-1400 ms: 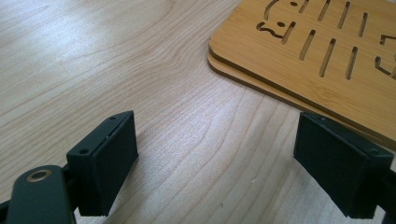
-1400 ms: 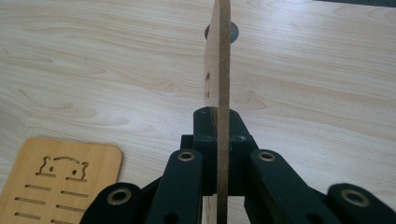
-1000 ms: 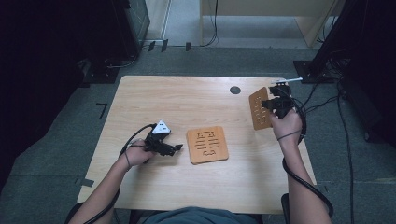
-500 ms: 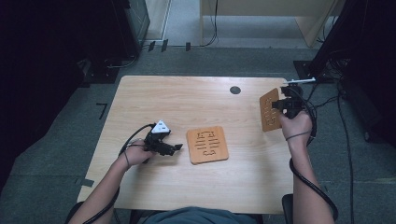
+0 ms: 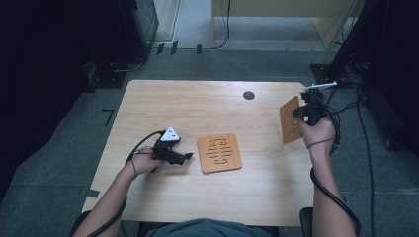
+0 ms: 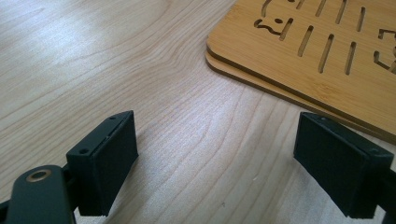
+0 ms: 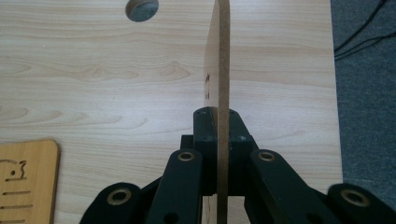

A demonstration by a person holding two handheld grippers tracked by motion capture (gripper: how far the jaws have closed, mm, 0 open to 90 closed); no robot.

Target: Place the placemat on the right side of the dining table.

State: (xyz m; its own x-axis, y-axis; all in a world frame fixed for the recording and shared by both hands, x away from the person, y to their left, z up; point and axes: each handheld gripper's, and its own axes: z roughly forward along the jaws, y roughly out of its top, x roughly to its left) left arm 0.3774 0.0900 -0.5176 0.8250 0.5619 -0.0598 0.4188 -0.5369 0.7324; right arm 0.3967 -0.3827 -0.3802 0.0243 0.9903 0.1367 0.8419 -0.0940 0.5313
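Left tool (image 5: 187, 157) rests low, jaws apart; right tool (image 5: 298, 112) seemingly raised, clamped.

No text, label, brand or number can be read anywhere. The flat square bamboo board (image 5: 219, 153) lying at the middle of the light wooden table (image 5: 197, 108) bears only cut-through slots and shapes, which spell nothing legible.

Two tan wooden boards (image 5: 219, 153) (image 5: 290, 120) with cut-out slot patterns, on a pale wood-grain table (image 5: 197, 106); black fingers (image 6: 105, 161).
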